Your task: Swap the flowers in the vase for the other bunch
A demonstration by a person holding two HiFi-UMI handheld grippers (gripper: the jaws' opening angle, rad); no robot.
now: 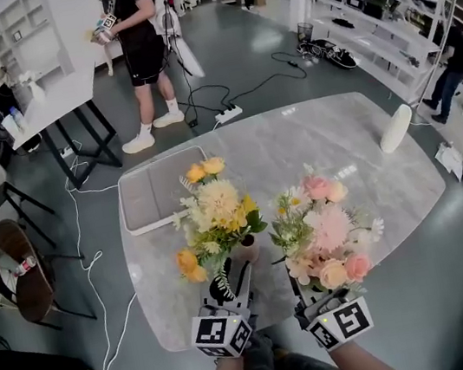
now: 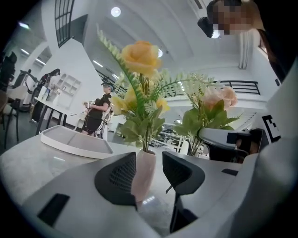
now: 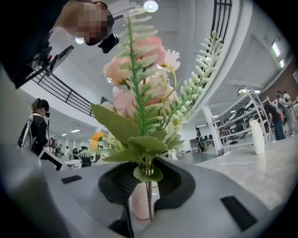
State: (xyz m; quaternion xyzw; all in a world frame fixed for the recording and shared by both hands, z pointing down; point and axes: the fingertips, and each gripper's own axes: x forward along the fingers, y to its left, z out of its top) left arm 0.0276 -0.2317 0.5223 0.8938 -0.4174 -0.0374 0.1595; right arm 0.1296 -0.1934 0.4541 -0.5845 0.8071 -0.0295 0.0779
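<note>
A yellow flower bunch (image 1: pixel 214 213) stands in a small pale pink vase (image 1: pixel 245 255) near the table's front edge. My left gripper (image 1: pixel 238 273) is open, its jaws on either side of the vase (image 2: pixel 144 160); a gap shows on the right side. The left gripper view looks up at the yellow blooms (image 2: pixel 139 56) above my left gripper (image 2: pixel 148 175). My right gripper (image 1: pixel 320 295) is shut on the stems of the pink bunch (image 1: pixel 328 234), held upright just right of the vase. In the right gripper view the stems (image 3: pixel 148 197) sit between the jaws of that gripper (image 3: pixel 148 186), the vase (image 3: pixel 138 204) behind them.
A white tray (image 1: pixel 158 192) lies on the marble table (image 1: pixel 339 144) at the back left. A white bottle-shaped object (image 1: pixel 396 127) stands at the right edge. A person (image 1: pixel 140 46) stands beyond the table; chairs (image 1: pixel 17 268) and cables are on the floor to the left.
</note>
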